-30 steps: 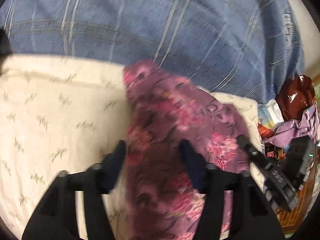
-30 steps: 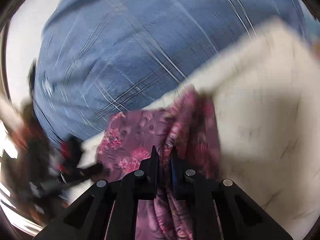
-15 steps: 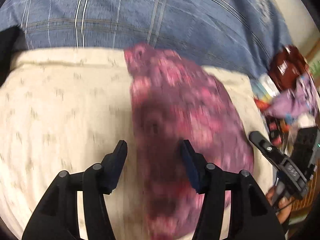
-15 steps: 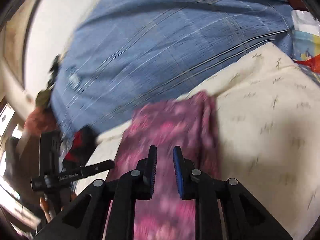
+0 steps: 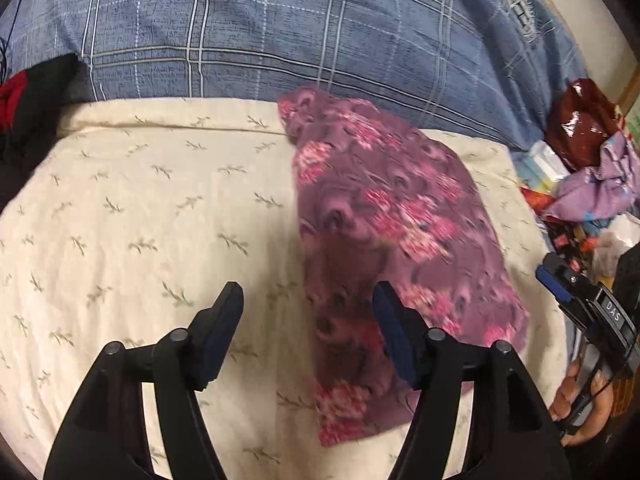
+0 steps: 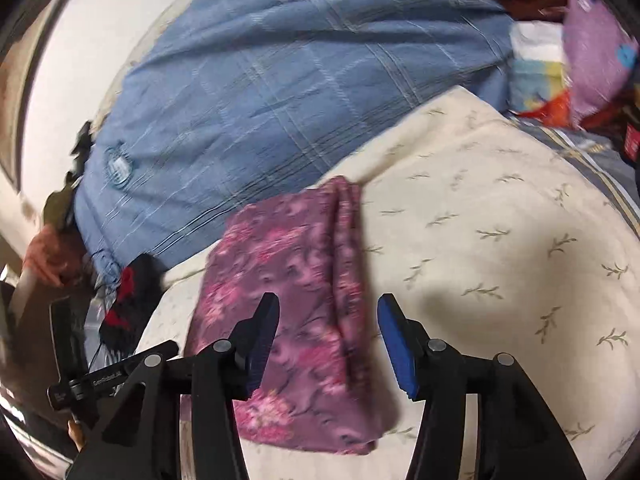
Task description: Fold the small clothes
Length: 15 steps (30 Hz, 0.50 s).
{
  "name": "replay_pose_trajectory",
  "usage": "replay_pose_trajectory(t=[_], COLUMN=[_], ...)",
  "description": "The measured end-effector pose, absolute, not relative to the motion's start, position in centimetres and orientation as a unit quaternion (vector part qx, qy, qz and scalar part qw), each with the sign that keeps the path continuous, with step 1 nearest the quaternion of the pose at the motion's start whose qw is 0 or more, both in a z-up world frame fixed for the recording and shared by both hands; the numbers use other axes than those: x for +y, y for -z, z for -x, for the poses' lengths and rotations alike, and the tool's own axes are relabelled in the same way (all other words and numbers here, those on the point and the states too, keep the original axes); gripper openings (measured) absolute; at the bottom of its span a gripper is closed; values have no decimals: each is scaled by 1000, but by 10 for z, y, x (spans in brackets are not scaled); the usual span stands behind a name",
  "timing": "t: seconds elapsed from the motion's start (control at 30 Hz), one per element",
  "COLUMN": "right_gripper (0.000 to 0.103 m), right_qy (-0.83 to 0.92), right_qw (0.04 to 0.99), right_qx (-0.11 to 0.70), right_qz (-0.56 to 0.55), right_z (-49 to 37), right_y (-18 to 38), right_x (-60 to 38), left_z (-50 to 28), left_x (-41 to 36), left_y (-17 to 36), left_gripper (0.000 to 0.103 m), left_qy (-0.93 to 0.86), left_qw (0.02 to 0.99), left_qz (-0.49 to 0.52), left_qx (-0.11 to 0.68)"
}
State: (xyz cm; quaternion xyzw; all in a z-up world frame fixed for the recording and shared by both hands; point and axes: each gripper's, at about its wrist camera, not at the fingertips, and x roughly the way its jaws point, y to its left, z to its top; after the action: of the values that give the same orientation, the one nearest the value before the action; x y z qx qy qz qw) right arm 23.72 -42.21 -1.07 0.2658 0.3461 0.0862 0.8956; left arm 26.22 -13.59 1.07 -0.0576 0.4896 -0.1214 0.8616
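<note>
From the left wrist, the left gripper [image 5: 307, 300] has its jaws spread, having just been opening, with nothing pinched; the folded purple floral cloth [image 5: 384, 232] lies on the cream sheet [image 5: 140, 220] ahead and to its right, under the right finger. The right gripper [image 5: 576, 296] shows at the far right.

From the right wrist, the right gripper [image 6: 328, 312] has also just been opening (nothing between the pads); the cloth [image 6: 288, 292] lies below, ahead-left. A blue plaid blanket [image 6: 260, 100] sits beyond.
</note>
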Motion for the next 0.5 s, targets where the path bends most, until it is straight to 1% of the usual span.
replay_pose_trajectory(t=[0.5], right_gripper=[54], right_qy=[-96], right_qw=[880], right_qx=[388], right_qz=[-257], right_z=[-331], right_y=[28], right_x=[-399], left_z=[-306], left_x=[-157], left_y=[-4], left_gripper=[67], left_qy=[107], left_qw=[871], left_qz=[-7], left_qx=[479])
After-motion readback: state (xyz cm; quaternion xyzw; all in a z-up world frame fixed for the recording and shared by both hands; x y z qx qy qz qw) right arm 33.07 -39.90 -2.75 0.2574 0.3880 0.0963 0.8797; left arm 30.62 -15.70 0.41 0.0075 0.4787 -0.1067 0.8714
